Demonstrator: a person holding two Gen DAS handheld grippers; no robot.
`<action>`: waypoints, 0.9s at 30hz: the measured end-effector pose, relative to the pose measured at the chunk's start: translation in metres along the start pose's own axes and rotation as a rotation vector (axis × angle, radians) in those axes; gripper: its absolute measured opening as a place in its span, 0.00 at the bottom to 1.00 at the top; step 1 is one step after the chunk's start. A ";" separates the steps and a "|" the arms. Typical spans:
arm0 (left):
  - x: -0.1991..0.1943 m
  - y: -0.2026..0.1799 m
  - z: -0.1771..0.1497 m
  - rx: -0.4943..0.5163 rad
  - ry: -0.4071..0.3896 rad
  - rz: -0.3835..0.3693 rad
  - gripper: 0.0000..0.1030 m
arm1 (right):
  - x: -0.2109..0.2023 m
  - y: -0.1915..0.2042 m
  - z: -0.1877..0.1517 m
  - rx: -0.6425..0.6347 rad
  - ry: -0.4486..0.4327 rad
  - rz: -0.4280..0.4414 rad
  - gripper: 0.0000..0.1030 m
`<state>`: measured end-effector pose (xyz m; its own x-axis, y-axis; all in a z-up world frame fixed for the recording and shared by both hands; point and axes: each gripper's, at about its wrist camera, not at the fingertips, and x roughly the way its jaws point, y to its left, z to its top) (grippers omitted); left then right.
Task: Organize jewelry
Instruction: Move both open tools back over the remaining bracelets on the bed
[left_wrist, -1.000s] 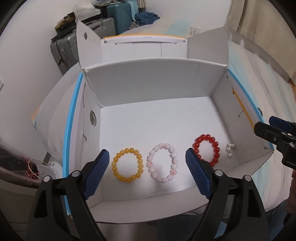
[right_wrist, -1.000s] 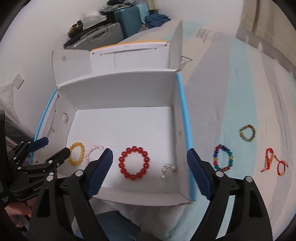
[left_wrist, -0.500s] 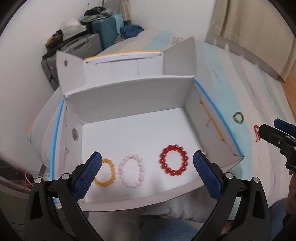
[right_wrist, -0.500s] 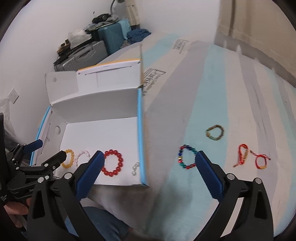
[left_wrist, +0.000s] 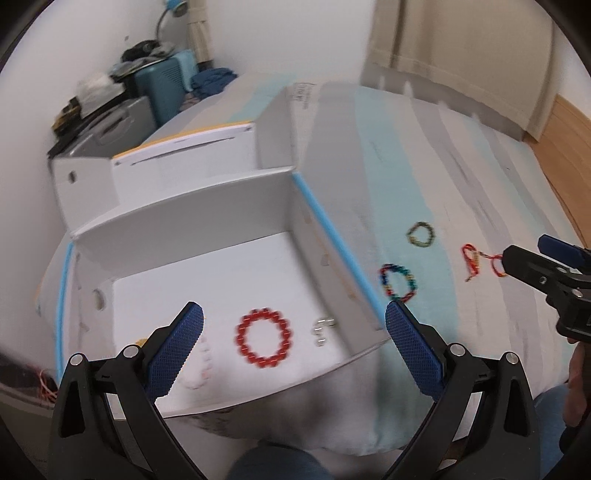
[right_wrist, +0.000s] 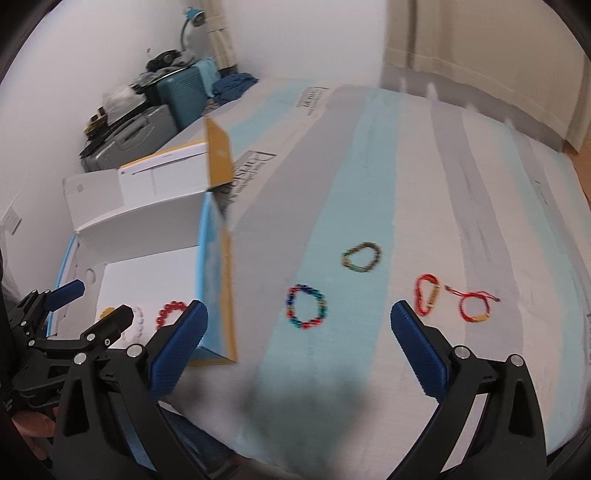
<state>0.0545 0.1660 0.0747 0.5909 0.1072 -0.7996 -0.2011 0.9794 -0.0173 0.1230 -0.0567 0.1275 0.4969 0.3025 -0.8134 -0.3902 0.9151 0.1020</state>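
1. Both hand-held grippers hang wide and empty above a bed (right_wrist: 424, 206) as a person sorts jewelry into a white cardboard box (left_wrist: 207, 206).
2. The left gripper (left_wrist: 293, 345) frames a red bead bracelet (left_wrist: 264, 340) lying flat on the box floor beside a small silver ring (left_wrist: 322, 329); pale and yellow bracelets sit in the same row, likely laid out for easy viewing.
3. The right gripper (right_wrist: 299, 347) looks toward a multicoloured bracelet (right_wrist: 306, 306) on the bed just outside the box, probably the next pick.
4. A brown bracelet (right_wrist: 362, 256) and two red cord bracelets (right_wrist: 428, 295) lie flat farther right; the nearer cord loop's long axis runs away from the camera.
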 end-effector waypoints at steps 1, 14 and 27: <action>0.000 -0.005 0.001 0.006 -0.001 -0.006 0.94 | -0.001 -0.006 -0.001 0.006 0.001 -0.006 0.93; 0.020 -0.085 0.014 0.111 0.001 -0.085 0.94 | -0.005 -0.091 -0.010 0.119 0.006 -0.092 0.93; 0.052 -0.133 0.016 0.169 0.034 -0.134 0.94 | 0.015 -0.148 -0.019 0.175 0.039 -0.142 0.93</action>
<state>0.1247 0.0444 0.0452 0.5763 -0.0290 -0.8167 0.0133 0.9996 -0.0261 0.1731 -0.1926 0.0895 0.5055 0.1598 -0.8479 -0.1764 0.9811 0.0798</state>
